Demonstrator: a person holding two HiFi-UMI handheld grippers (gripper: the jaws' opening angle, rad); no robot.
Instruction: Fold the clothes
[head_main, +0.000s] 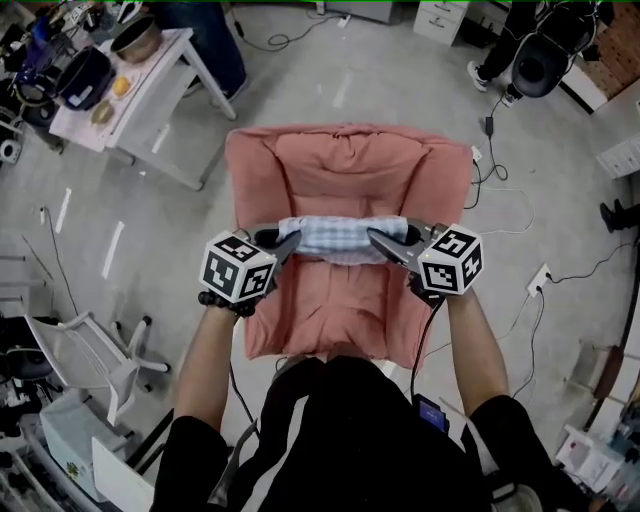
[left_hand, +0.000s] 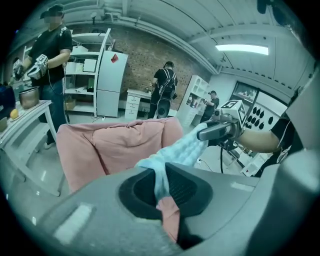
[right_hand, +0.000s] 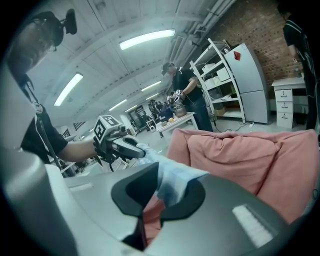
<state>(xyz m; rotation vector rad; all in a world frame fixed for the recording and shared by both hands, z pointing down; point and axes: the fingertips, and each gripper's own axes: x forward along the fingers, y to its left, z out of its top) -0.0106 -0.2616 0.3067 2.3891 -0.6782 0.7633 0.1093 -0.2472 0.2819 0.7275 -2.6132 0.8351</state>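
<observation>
Though overhead hides contact, left gripper (left_hand: 161, 186) clamps cloth (left_hand: 187, 147).

Grey concrete floor (head_main: 330, 90) around you, cables (head_main: 500, 190) trailing off to your right. White table (head_main: 160, 70) at far left, bowls (head_main: 135, 40) on it. Brick wall (left_hand: 145, 60) ahead, with a tall white cabinet (left_hand: 111, 82), possibly a fridge, beside open shelving (left_hand: 85, 65). Tube light (left_hand: 242, 48) lit on the ceiling. White drawer unit (head_main: 440, 18) at the far edge.
</observation>
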